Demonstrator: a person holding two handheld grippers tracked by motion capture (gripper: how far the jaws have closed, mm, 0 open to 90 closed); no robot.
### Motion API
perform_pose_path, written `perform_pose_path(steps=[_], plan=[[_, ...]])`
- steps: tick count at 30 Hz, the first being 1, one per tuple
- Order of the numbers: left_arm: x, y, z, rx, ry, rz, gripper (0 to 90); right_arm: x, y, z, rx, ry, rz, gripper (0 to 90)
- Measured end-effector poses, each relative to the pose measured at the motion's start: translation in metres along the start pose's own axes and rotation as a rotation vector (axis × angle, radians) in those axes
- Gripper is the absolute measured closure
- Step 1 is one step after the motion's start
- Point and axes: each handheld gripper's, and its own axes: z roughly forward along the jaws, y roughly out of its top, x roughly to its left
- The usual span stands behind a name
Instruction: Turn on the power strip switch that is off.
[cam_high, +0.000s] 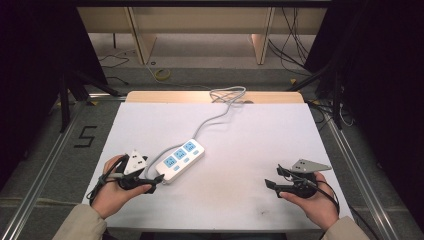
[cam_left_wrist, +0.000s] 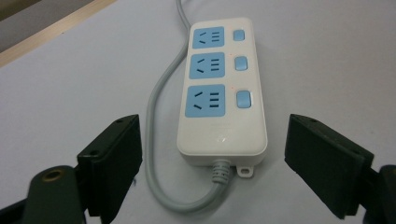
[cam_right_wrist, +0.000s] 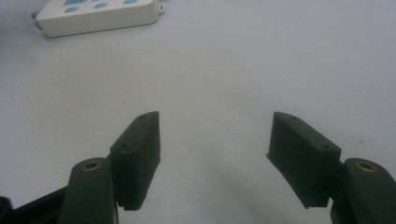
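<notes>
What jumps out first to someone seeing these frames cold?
The white power strip with three blue sockets, lying diagonally left of centre on the white table, its grey cable snaking to the far edge. The left gripper sits open right at the strip's near end; the right gripper rests open over bare table.

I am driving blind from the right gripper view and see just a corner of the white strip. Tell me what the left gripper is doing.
Observer: The left gripper is open, its jaws either side of the cable end of the white plastic power strip, not touching it.
Operator: Describe the strip's top.
Observer: Three blue sockets in a row, each with a blue switch beside it.
Operator: Trace its cable.
Observer: The grey cable loops back beside the strip and runs to the table's far edge.
</notes>
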Motion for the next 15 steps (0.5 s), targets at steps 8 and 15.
perform_pose_path(steps=[8, 15], plan=[[0.0019, -0.0089, -0.0019, 0.010, 0.010, -0.008, 18.4, 0.0001, 0.0005, 0.0001, 0.003, 0.000, -0.003, 34.3], [0.0001, -0.0090, 0.0009, 0.016, 0.002, -0.002, 17.9, -0.0007, 0.0004, -0.0005, -0.001, 0.000, -0.004, 34.1]])
